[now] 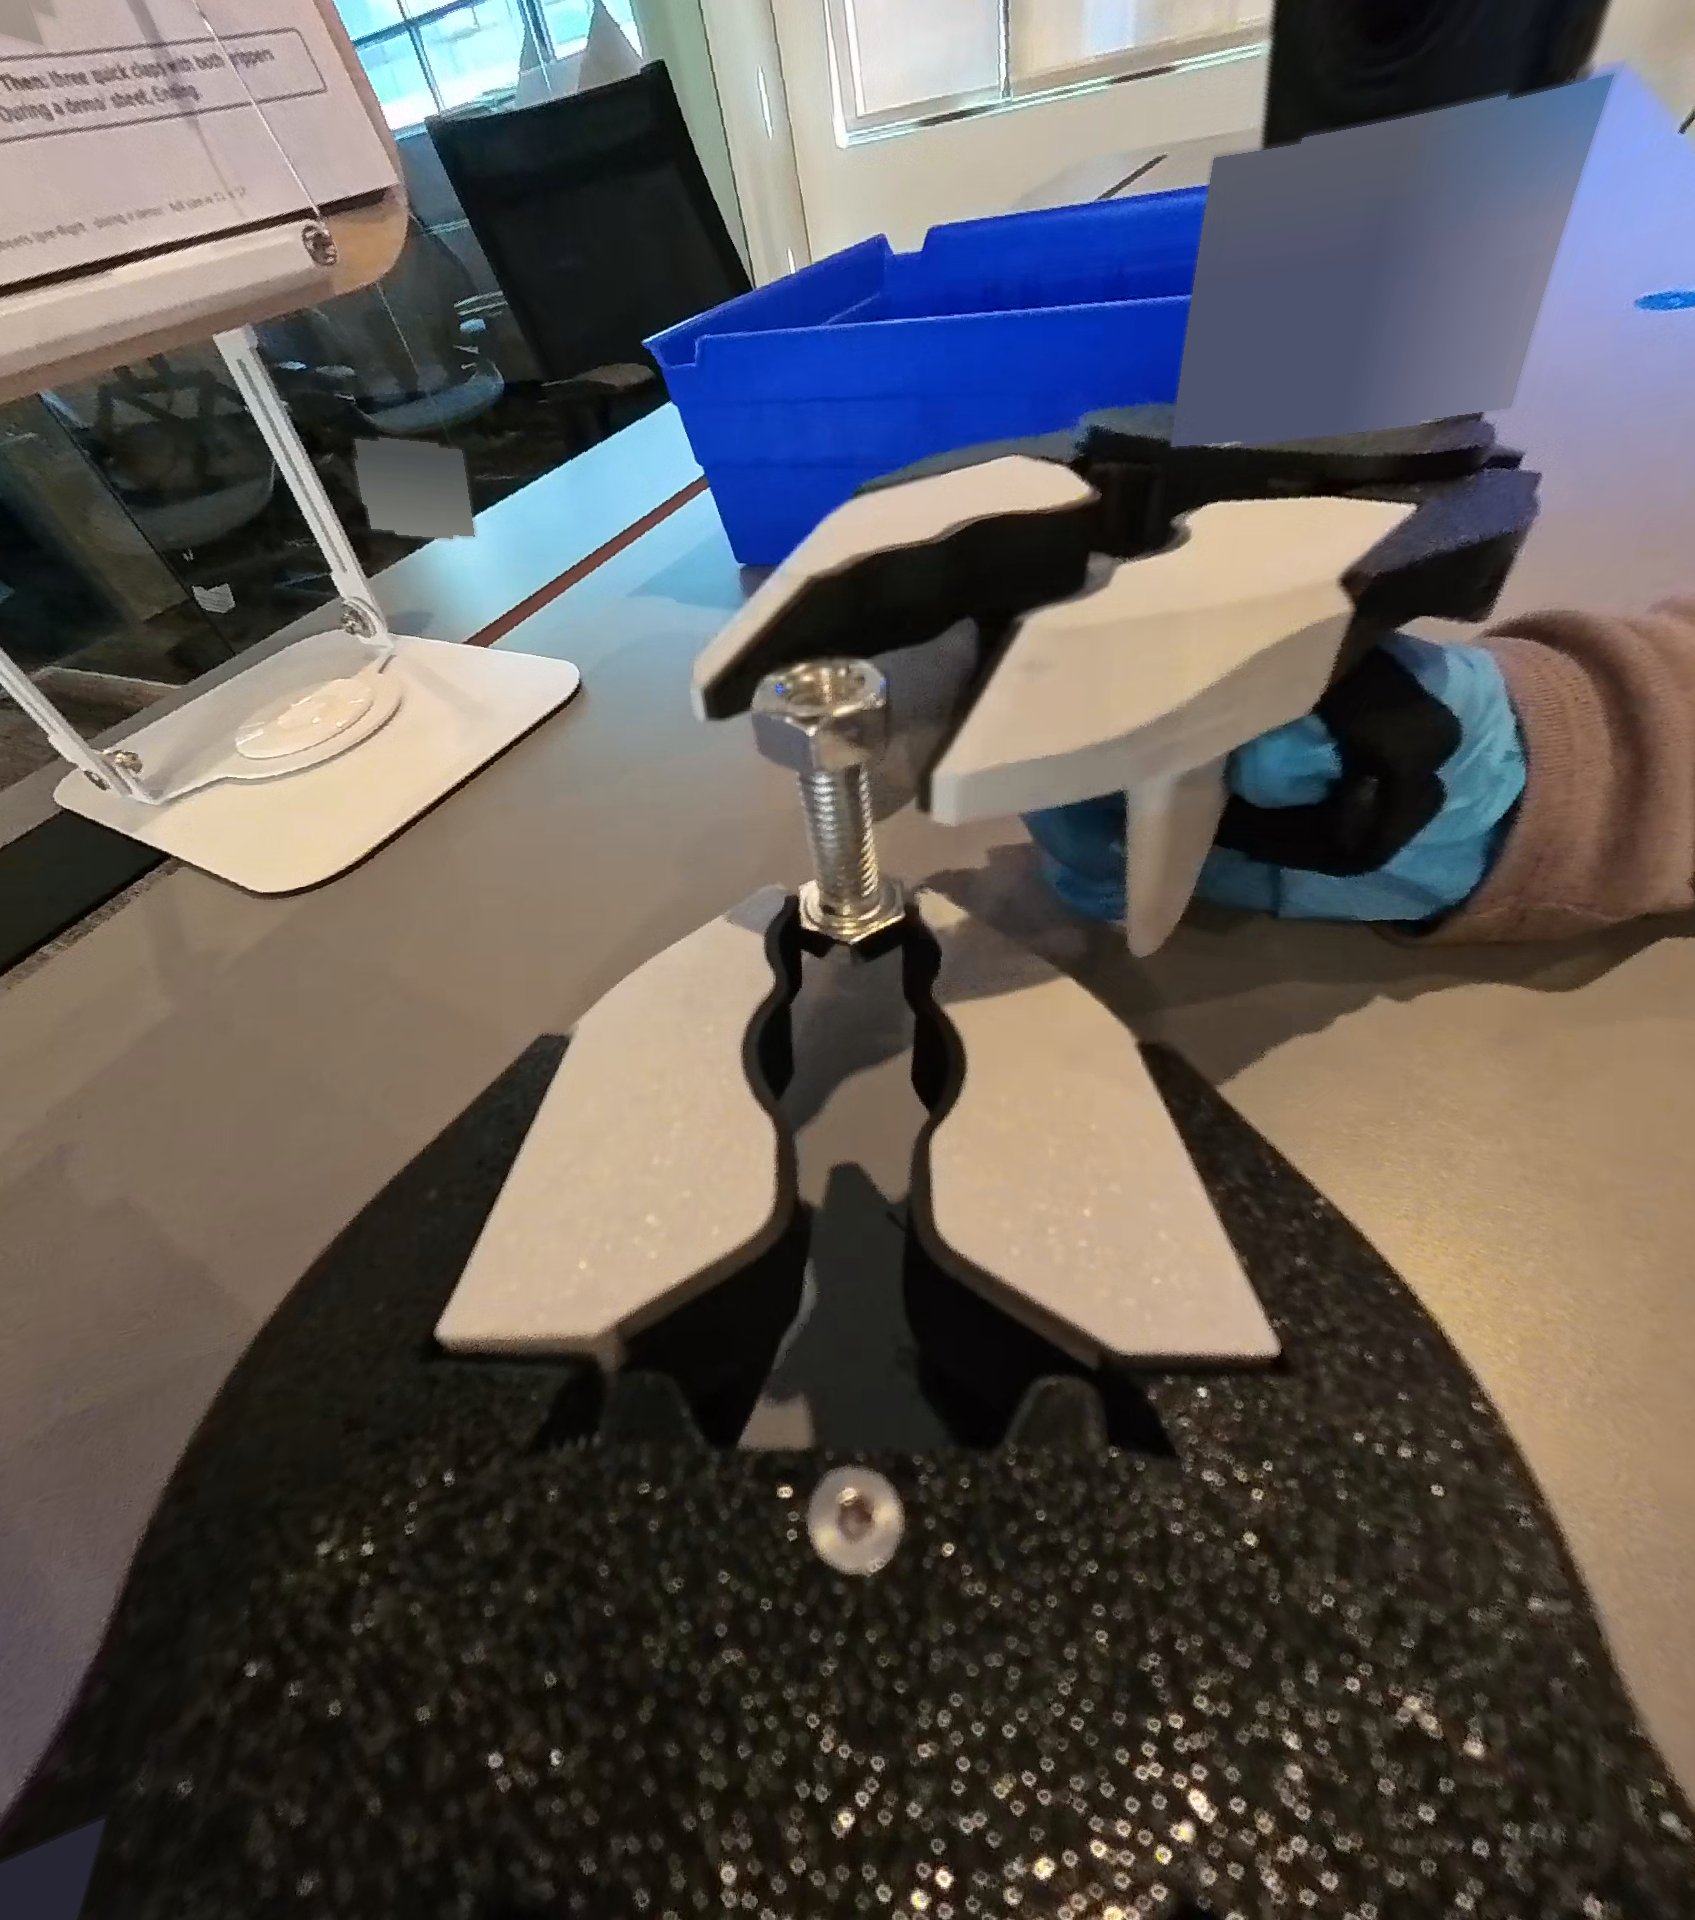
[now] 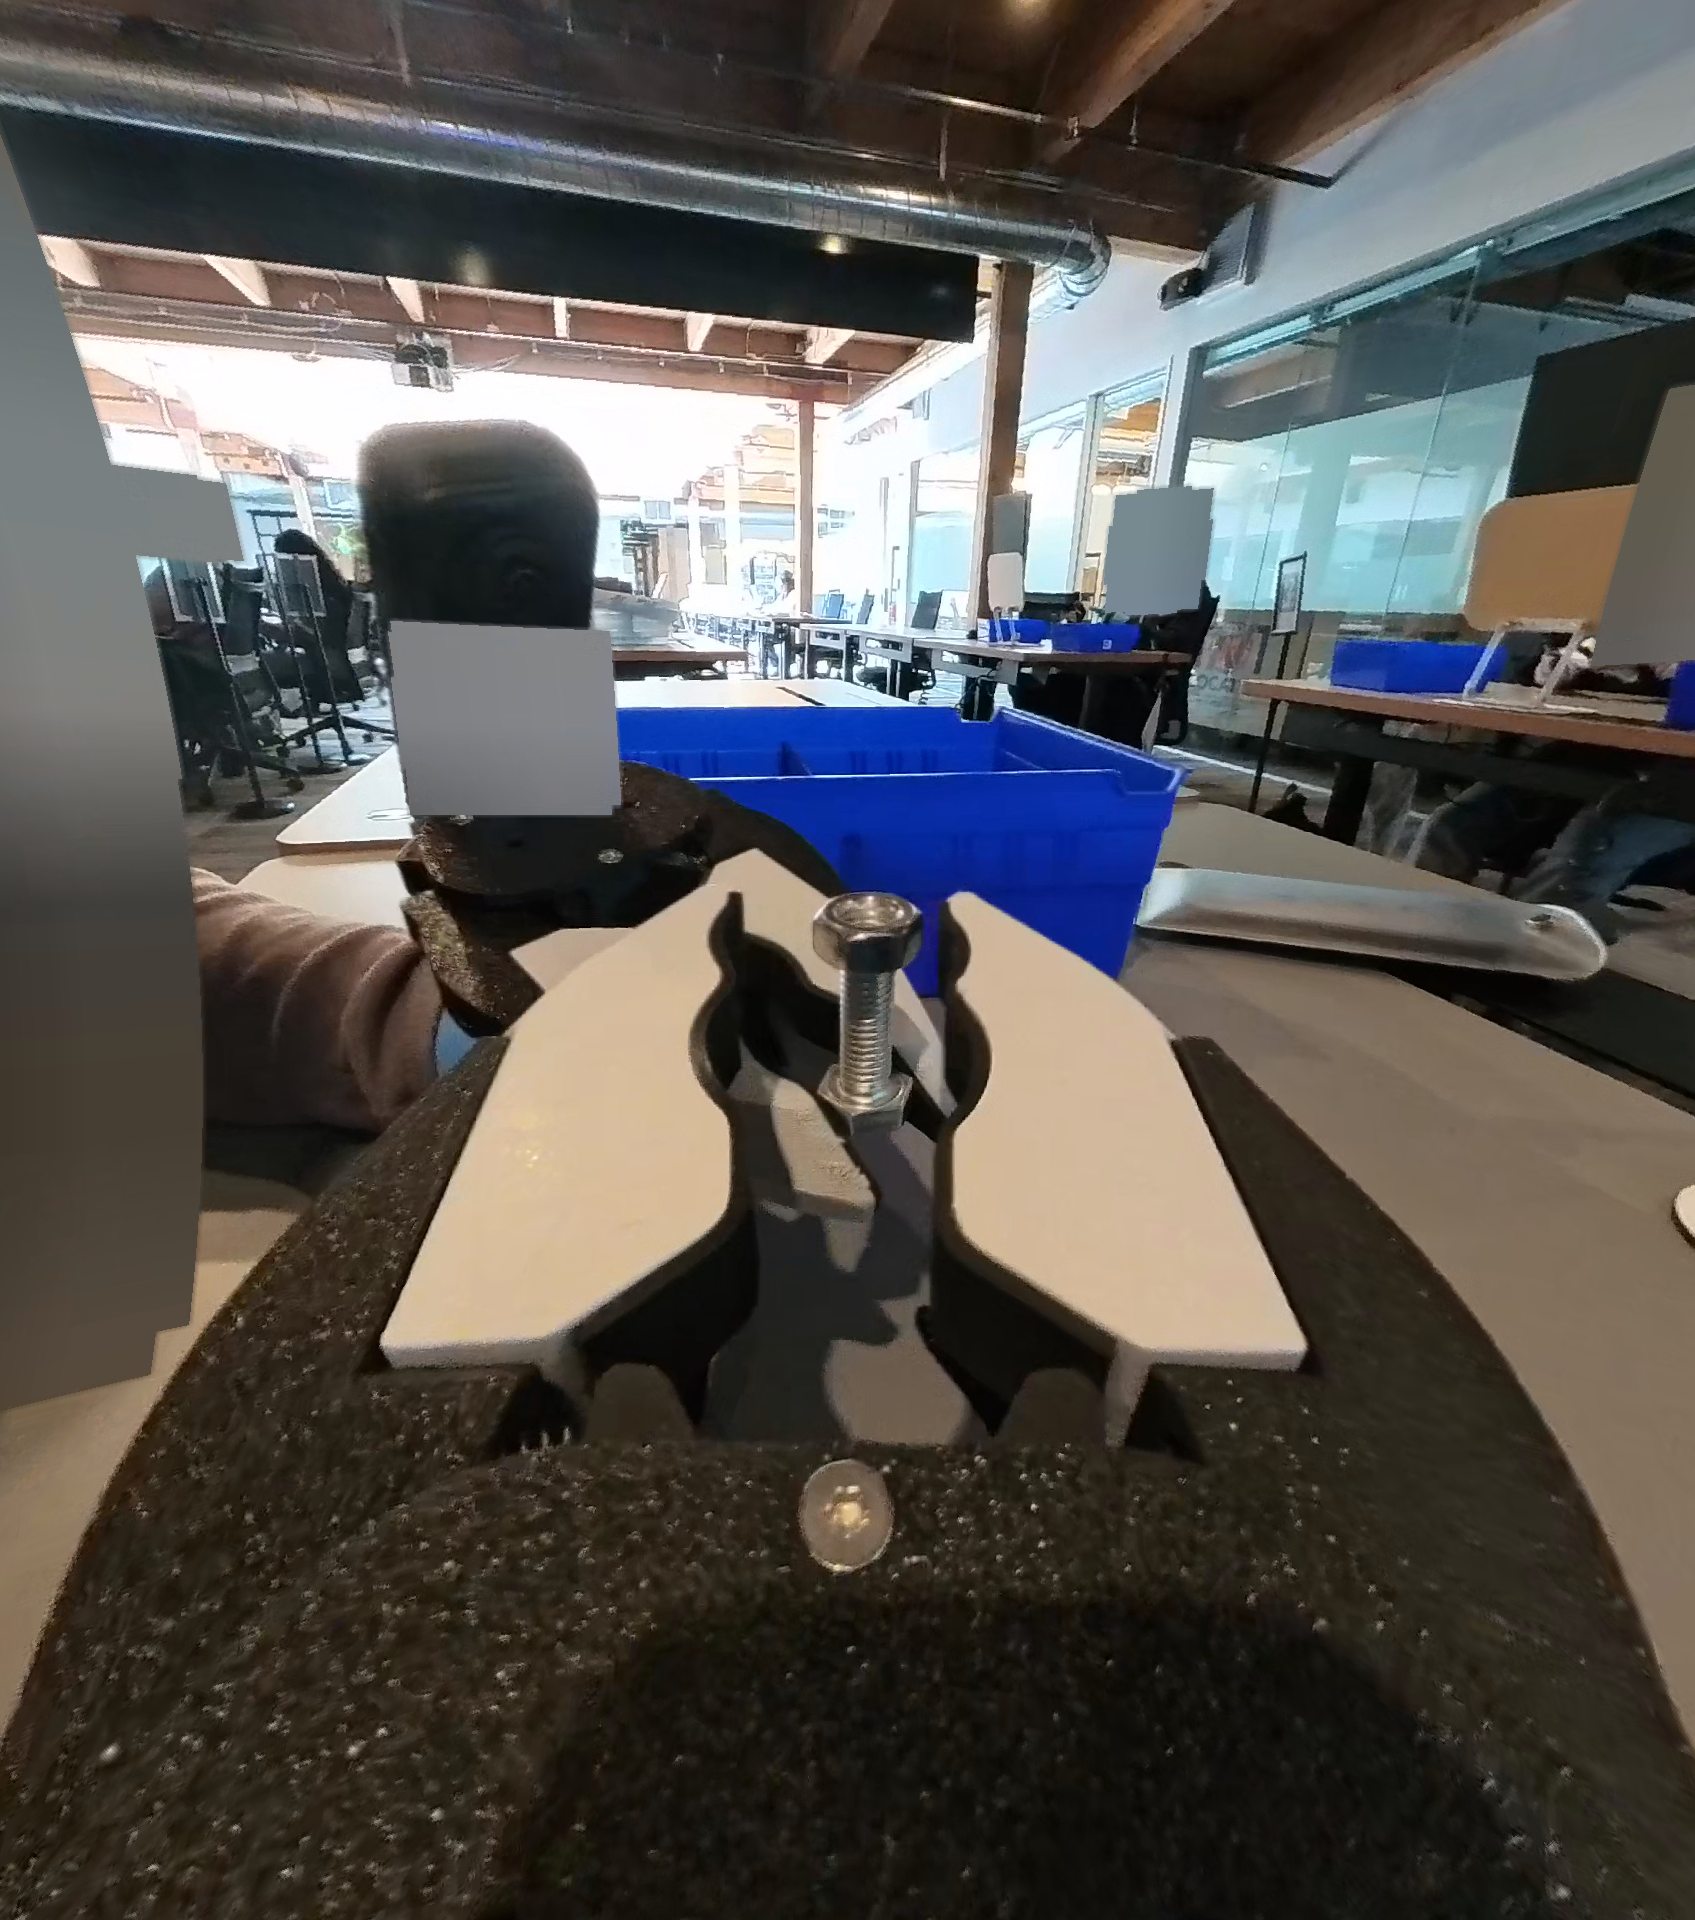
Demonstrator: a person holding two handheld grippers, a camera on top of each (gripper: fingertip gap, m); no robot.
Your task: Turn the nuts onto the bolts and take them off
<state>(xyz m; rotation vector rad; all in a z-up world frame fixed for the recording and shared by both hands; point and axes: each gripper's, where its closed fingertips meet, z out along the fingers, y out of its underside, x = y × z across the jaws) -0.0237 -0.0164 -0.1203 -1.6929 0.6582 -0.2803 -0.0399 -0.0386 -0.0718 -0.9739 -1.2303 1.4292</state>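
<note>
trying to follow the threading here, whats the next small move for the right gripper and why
Probably close the right gripper on the nut and twist. Its fingers stand open either side of the nut, which sits atop the upright bolt, whose head the left gripper pinches.

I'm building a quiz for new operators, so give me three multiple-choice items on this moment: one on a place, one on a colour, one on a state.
1. Where is the nut on the upright bolt?
A. At its top end
B. Midway down the thread
C. Off it altogether

2. What colour is the bin behind the bolt?
A. Red
B. Blue
C. Green

3. How is the right gripper?
A. Shut on the nut
B. Open, a finger on either side of the nut
C. Out of view

Answers:
1. A, the nut caps the thread, while the left gripper pinches the bolt's head below.
2. B, its walls are plain blue in both views.
3. B, the right wrist view shows gaps on both sides of the nut.
</note>
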